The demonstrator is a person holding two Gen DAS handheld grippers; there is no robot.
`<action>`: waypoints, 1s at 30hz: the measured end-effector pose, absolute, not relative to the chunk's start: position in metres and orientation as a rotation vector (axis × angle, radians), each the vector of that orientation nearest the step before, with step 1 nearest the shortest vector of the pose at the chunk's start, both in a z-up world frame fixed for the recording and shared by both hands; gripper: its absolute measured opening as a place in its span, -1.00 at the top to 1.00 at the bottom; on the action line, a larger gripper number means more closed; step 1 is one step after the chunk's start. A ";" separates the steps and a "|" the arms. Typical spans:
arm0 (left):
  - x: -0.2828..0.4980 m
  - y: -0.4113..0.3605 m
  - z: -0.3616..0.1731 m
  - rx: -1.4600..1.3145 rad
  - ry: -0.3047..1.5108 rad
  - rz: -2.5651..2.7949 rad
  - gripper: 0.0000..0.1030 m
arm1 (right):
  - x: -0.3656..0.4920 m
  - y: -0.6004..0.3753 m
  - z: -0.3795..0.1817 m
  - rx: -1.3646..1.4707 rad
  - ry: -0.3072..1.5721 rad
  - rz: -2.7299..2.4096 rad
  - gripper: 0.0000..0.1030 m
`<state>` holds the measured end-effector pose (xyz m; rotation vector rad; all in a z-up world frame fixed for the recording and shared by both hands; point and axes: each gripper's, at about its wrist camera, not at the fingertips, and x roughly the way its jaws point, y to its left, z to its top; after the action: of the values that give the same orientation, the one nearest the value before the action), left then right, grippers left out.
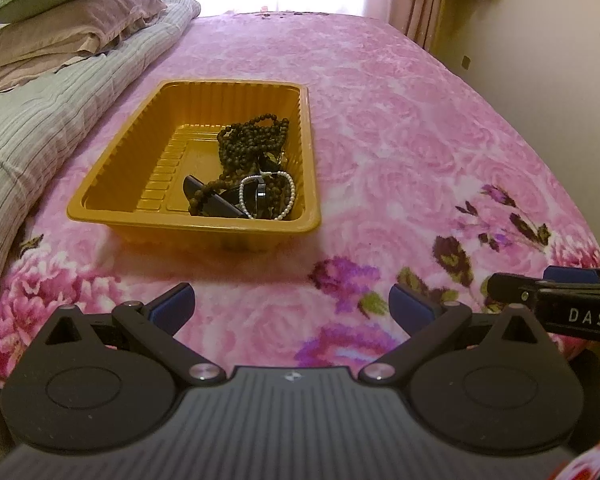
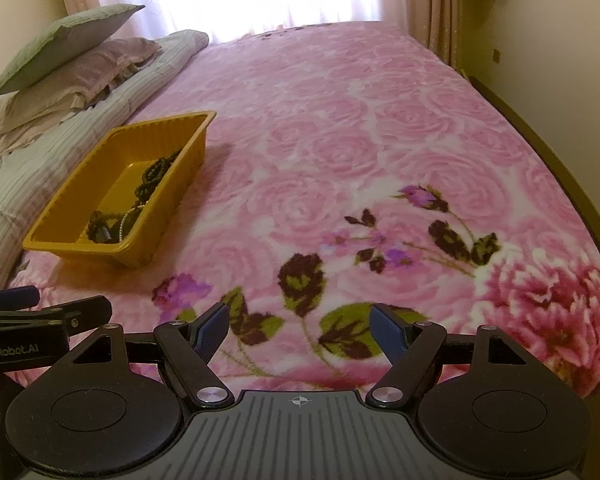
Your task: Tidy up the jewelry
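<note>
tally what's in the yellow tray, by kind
In the yellow tray, as far as the left wrist view shows:
Dark brown bead strands: 1 tangled heap, separate strands not countable
White pearl strand: 1
Black glossy items: at least 1, partly covered
Total: at least 3

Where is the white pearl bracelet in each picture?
Left wrist view: the white pearl bracelet lies in the near right corner of the yellow tray, centre of the picture.
Right wrist view: only a glimpse inside the tray's near end, at left.
Shared landmark: the yellow tray.
</note>
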<state>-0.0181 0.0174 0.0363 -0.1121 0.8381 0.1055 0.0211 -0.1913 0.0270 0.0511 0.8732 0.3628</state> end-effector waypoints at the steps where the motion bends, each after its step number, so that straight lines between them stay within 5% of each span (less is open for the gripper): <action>1: -0.018 0.017 0.036 -0.112 0.839 0.106 -0.99 | 0.021 -0.191 0.027 0.050 0.873 0.363 -0.49; 30: -0.018 0.015 0.036 -0.104 0.839 0.100 -0.99 | 0.021 -0.190 0.026 0.050 0.874 0.371 -0.49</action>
<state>-0.0183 0.0150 0.0363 -0.1042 0.8386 0.1005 0.0215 -0.1904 0.0265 0.0500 0.8740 0.3712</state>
